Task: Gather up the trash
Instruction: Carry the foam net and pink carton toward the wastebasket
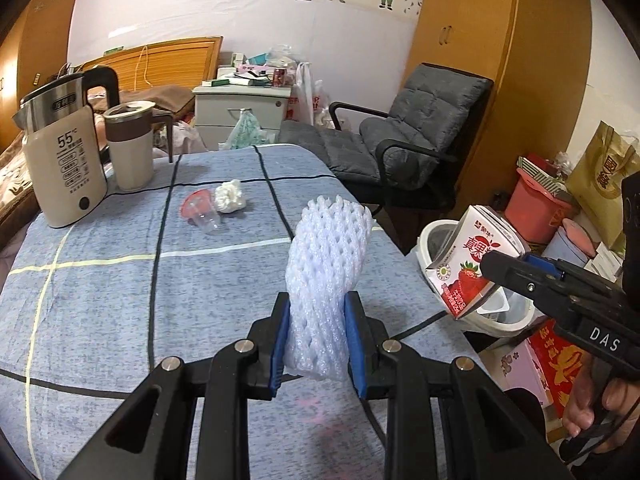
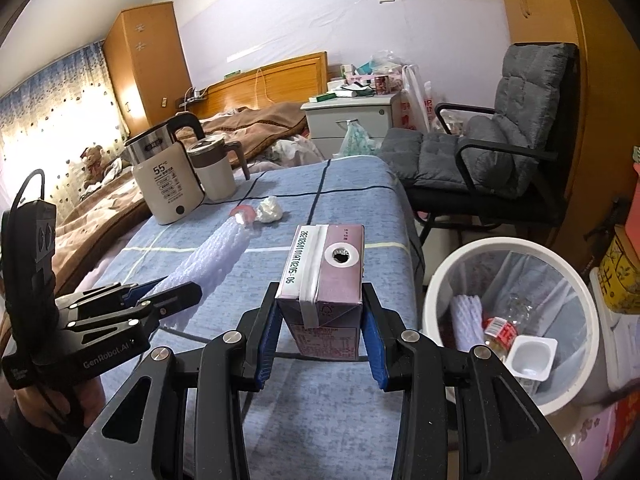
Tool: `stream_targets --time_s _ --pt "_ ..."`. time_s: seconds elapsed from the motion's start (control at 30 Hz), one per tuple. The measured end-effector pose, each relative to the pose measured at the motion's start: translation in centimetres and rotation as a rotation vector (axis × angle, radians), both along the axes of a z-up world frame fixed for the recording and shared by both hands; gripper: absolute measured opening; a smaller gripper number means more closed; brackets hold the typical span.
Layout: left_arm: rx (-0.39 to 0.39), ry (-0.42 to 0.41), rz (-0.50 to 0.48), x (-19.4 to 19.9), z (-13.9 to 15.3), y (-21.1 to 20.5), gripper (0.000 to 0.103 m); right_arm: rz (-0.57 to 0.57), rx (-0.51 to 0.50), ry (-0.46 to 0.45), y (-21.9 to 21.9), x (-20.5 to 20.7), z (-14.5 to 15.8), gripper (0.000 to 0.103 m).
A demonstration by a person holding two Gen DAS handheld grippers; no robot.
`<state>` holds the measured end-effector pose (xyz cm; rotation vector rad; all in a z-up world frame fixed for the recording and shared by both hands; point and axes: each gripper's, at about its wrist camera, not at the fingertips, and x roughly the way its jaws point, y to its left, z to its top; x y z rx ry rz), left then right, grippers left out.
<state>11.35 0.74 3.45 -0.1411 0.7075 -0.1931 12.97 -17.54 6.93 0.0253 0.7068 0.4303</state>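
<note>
- At the far left of the surface [image 1: 100, 280], which wears a blue checked cloth, stands a cream kettle [image 1: 64, 160] with a lidded mug [image 1: 130, 144] just beside it on the right.
- Right of the mug, toward the far middle, a clear plastic cup [image 1: 204, 214] with red on it lies on its side, touching a crumpled white tissue [image 1: 230, 197].
- Nearer, the left gripper [image 1: 316, 344] has its blue pads pressed into the lower end of a white foam fruit net [image 1: 326, 264], squeezing it; the net sticks upward and away over the cloth.
- To its right, the right gripper [image 2: 320, 344] pinches a pink strawberry milk carton [image 2: 322, 276] by its two sides, the punched straw hole facing up.
- From the left wrist view the carton [image 1: 470, 256] hangs past the right edge of the surface, in front of the bin.
- A white bin [image 2: 512, 324] stands on the floor at the right, just beside the surface; inside lie another foam net [image 2: 466, 320], a bottle [image 2: 500, 332] with a red label and a white plastic tub [image 2: 530, 358].
- Beyond the bin sits a grey cushioned chair [image 2: 492, 152].
</note>
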Motion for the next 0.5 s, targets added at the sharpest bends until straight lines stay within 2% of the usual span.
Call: stream_targets --time_s 0.3,0.5 --pt "0.0 0.005 -0.061 1.5 -0.2 -3.0 0.028 -0.059 0.001 -0.001 -3.0 0.3 -0.1 0.039" --pt "-0.001 0.014 -0.128 3.0 -0.5 -6.2 0.028 -0.146 0.004 0.001 -6.9 0.8 -0.3 0.039"
